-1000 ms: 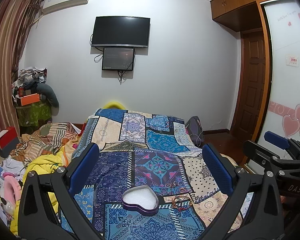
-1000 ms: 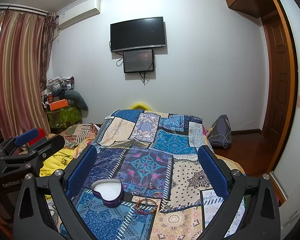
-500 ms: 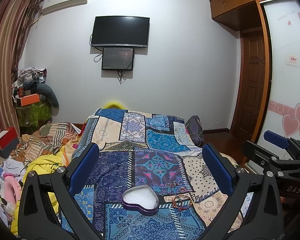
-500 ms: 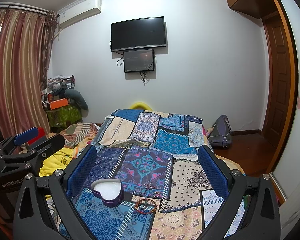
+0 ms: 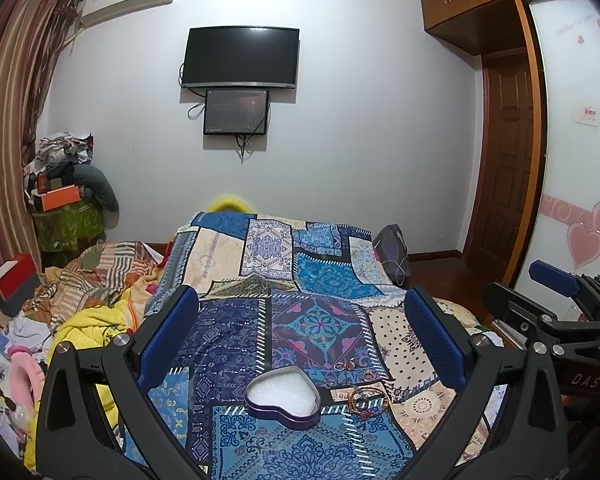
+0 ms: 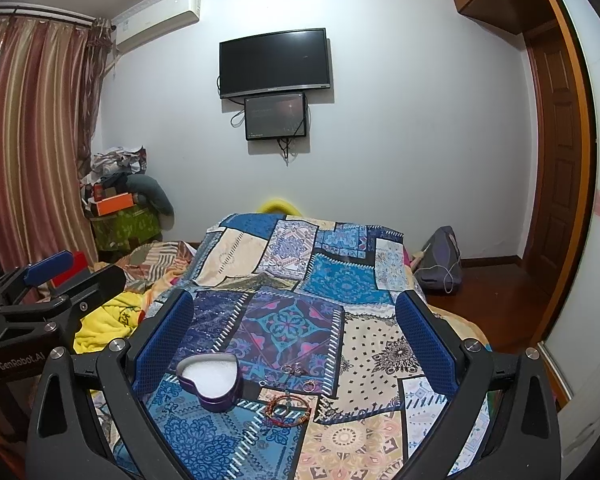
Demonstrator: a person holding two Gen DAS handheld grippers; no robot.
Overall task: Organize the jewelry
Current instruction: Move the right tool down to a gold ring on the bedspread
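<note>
A purple heart-shaped tin (image 5: 283, 397) with white lining lies open on the patchwork bedspread (image 5: 312, 280); it also shows in the right wrist view (image 6: 210, 380). A red-and-gold bracelet (image 5: 367, 397) lies just right of it, also in the right wrist view (image 6: 288, 407). Small rings (image 6: 296, 372) lie behind the bracelet. My left gripper (image 5: 300, 340) is open and empty, held above the tin. My right gripper (image 6: 290, 338) is open and empty, above the jewelry. Each gripper shows at the edge of the other's view.
A pile of blankets and clothes (image 5: 80, 292) lies left of the bed. A grey bag (image 6: 440, 260) sits on the floor at the right. A wooden door (image 5: 504, 168) and a wardrobe (image 5: 572, 120) stand to the right. A TV (image 5: 240, 58) hangs on the far wall.
</note>
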